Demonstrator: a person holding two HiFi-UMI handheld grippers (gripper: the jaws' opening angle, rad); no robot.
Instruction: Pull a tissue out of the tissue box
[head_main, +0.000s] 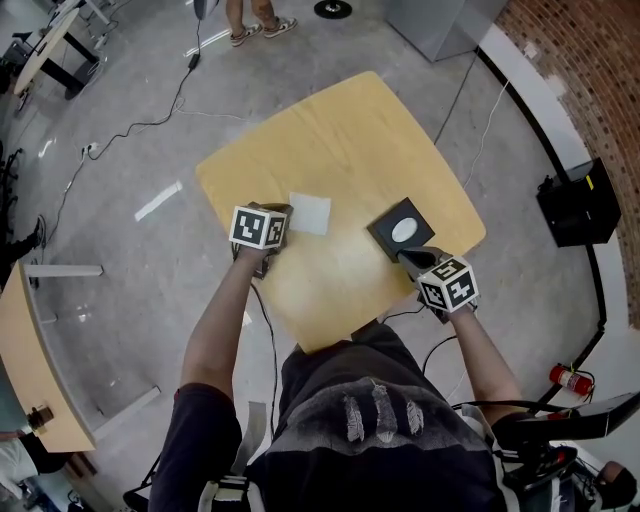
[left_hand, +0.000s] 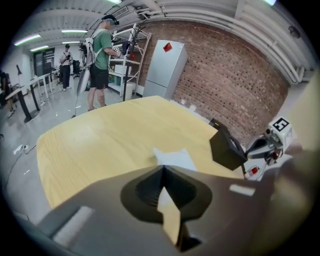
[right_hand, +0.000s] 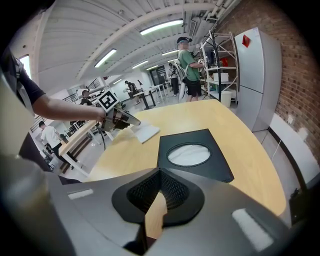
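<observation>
**Tissue box on the right, one tissue already lying out**

The white tissue lies flat on the wooden table, apart from the black box and to its left. The left gripper has its jaws pressed together right at the sheet's near edge. The right gripper is likewise closed, on nothing, just short of the box's near corner. The pull looks done, so the step is probably leaving the sheet cleanly: spread the left jaws first, then lift straight off, lest a caught corner drag it (thin paper clings).

Whether the left tips actually nip the tissue's edge cannot be told: they cover it in their own view, and the marker cube hides them from above. The oval opening shows white, but no raised sheet is clear.
</observation>
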